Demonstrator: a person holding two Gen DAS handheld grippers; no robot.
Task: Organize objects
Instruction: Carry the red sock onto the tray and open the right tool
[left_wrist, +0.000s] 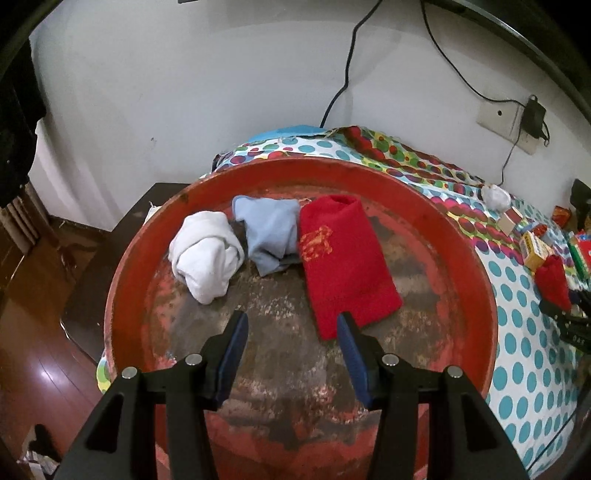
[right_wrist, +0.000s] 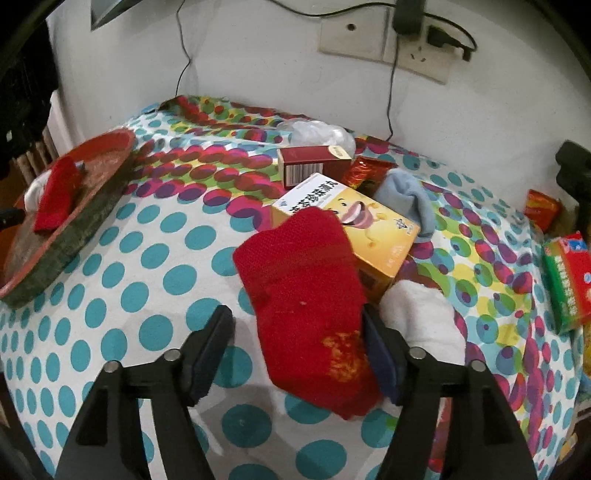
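White plaster wall (left_wrist: 184, 92) behind, trailing black cables; below it a surface under a polka-dot cloth (left_wrist: 517, 350)

On the left, a round red metal tray with a worn base (left_wrist: 123, 269), holding from left to right a balled white cotton sock (left_wrist: 207, 254), a crumpled light blue sock (left_wrist: 271, 236) and a flat red knitted sock with gold stitching (left_wrist: 343, 262). Left tongs (left_wrist: 291, 321) hovering low over the tray, spread apart and empty.

Further right, out on the cloth: right tongs (right_wrist: 297, 317) spread wide around a second red knitted sock (right_wrist: 306, 288), not yet pinching it, left pad well clear, right pad just at its edge. Sock's far end draped up onto a yellow cardboard box with a cartoon face (right_wrist: 384, 236).

Likely trouble:
- Closing here could also nip the loose white sock (right_wrist: 417, 317) lying just beside the right pad, and lift two socks together
- Pulling could drag or tip the yellow box, given the overlap
- Limp knit pinched at one edge may slide out on the way to the tray
- Left tongs parked over the tray could get in the way of the drop

Count: one tray; six socks, three inside and three outside, the last a grey-blue sock (right_wrist: 410, 199) behind the yellow box; three boxes, with a dark red carton (right_wrist: 310, 162) and a green-and-red box (right_wrist: 565, 280); two red foil packets (right_wrist: 364, 171)
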